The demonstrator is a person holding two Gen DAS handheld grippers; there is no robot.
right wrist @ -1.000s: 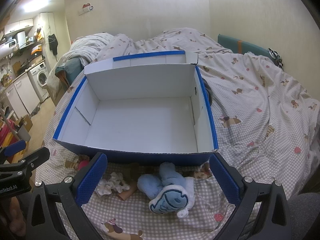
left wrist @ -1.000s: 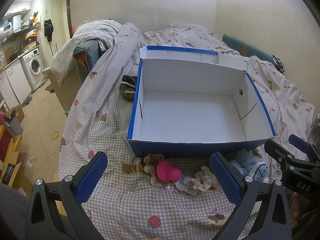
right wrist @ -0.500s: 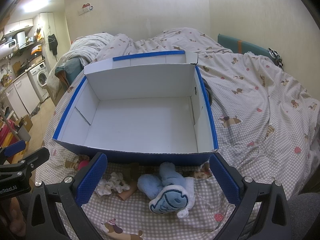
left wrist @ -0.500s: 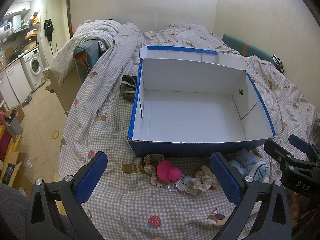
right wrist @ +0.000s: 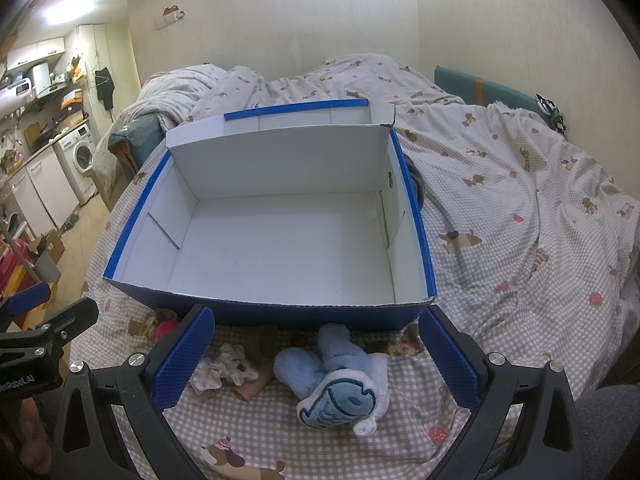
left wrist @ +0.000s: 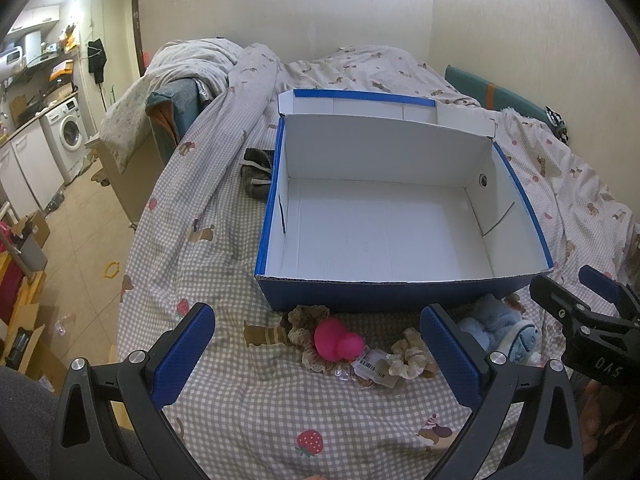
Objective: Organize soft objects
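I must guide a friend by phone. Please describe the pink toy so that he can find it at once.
Find the big open blue box with a white inside, standing on the checked bedspread. Soft things lie in a row before its near wall. The pink toy lies toward the row's left end beside a beige lace scrunchie; it alone is bright pink and smooth.

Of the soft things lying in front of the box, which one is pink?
The pink round toy, lying between the brown lace scrunchie and the cream scrunchie; the plush is blue.
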